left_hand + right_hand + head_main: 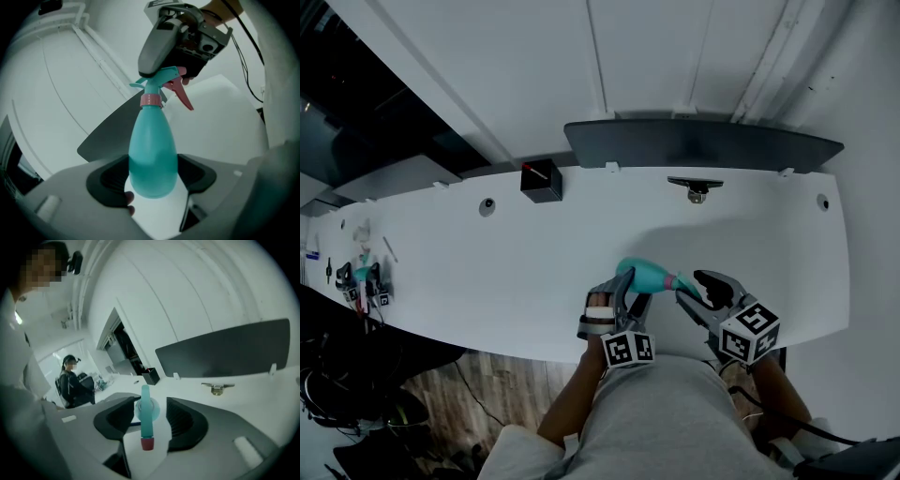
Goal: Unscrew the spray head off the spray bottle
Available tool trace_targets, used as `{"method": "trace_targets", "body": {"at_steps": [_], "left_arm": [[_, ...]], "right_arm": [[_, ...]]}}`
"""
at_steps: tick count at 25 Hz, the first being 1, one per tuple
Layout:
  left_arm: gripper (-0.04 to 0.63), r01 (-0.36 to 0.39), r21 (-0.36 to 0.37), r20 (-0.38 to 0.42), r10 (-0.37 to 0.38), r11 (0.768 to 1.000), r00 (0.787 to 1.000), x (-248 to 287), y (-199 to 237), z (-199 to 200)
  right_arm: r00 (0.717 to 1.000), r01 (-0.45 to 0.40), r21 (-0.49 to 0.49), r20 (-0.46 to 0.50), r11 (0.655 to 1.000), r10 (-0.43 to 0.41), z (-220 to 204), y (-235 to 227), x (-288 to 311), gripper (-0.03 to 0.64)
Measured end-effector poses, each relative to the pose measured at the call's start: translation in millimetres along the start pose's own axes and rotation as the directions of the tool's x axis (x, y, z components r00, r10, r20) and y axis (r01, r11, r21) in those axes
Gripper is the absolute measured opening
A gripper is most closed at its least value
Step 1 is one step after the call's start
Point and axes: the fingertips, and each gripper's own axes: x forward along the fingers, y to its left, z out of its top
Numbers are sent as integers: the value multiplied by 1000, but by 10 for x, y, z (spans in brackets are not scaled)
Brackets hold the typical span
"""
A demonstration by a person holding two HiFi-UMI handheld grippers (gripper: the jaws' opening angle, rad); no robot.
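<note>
While your left tongs clench the spray bottle and your right tongs gape loose around its spray head, a skewed bite there could slip.

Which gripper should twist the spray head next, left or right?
Right. The right gripper stands open around the spray head, while the left gripper clamps the spray bottle steady.

Teal spray bottle, tipped sideways, pink-triggered spray head attached
</note>
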Motion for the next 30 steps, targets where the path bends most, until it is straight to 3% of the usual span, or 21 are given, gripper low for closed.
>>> {"method": "trace_targets", "body": {"at_steps": [2,3,6,11,13,17,20,23,28,30], "left_arm": [[324,5,17,-7,-5,1000,1000,2,-12,-17],[322,8,22,-9,-8,1000,1000,1,-18,-26],[322,14,17,-4,-14,1000,1000,-9,-24,-40],[322,15,-12,-8,-16,1000,1000,6,-12,-100],[322,11,-54,-10,-12,998,1000,10,8,-139],[322,-6,-178,-19,2,984,1000,18,63,-209],[322,-29,-289,-13,26,957,1000,6,159,-245],[322,-45,-400,-6,46,916,999,-12,251,-290],[321,-74,-561,-22,75,824,997,-69,387,-457],[321,-73,-579,-5,85,812,996,-106,436,-457]], "right_arm": [[998,27,-159,-54,987,-36,-37,6,10,97],[996,26,-234,-75,972,-45,-52,25,14,78],[994,-11,-384,-106,923,-32,-57,113,8,69],[992,-54,-555,-125,830,-19,-17,163,-74,67],[993,-62,-582,-118,811,-9,25,175,-137,67],[999,-45,-539,-1,841,52,242,167,-295,69],[993,10,-436,107,900,41,368,74,-458,69],[982,53,-389,186,920,21,428,-1,-631,70],[947,91,-247,321,965,-7,554,-161,-967,67],[939,162,-214,335,963,-83,528,-302,-1021,67]]}}
